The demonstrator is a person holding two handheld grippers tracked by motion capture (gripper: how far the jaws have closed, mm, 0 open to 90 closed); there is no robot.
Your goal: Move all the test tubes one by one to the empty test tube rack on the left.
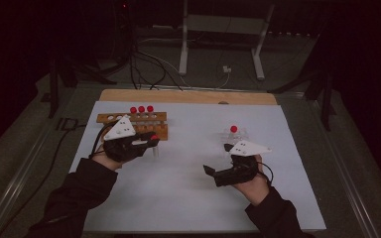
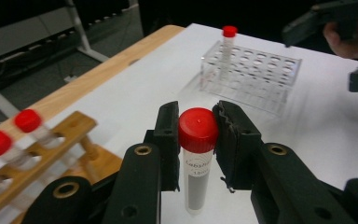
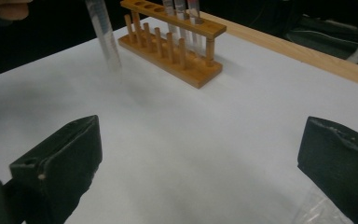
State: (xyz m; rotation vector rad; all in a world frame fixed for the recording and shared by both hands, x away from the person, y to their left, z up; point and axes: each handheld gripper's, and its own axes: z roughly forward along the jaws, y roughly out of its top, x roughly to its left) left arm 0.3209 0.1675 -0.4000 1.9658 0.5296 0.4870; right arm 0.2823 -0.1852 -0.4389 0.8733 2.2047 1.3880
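Red-capped clear plastic tube [image 2: 197, 158] is pinched just under its cap by the left hand-held gripper [image 2: 196, 140], right hand-held gripper [image 1: 218, 161] spread empty; tube could be dropped if swung into the clear acrylic rack [image 2: 256, 74].

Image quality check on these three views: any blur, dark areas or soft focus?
High view: room dark and reddish, white table sheet well lit, detail coarse. Left gripper view: held red-capped tube sharp, wooden rack at the near left edge soft, clear rack slightly smeared. Right gripper view: wooden rack fairly clear, own jaws soft, tube at top left blurred.
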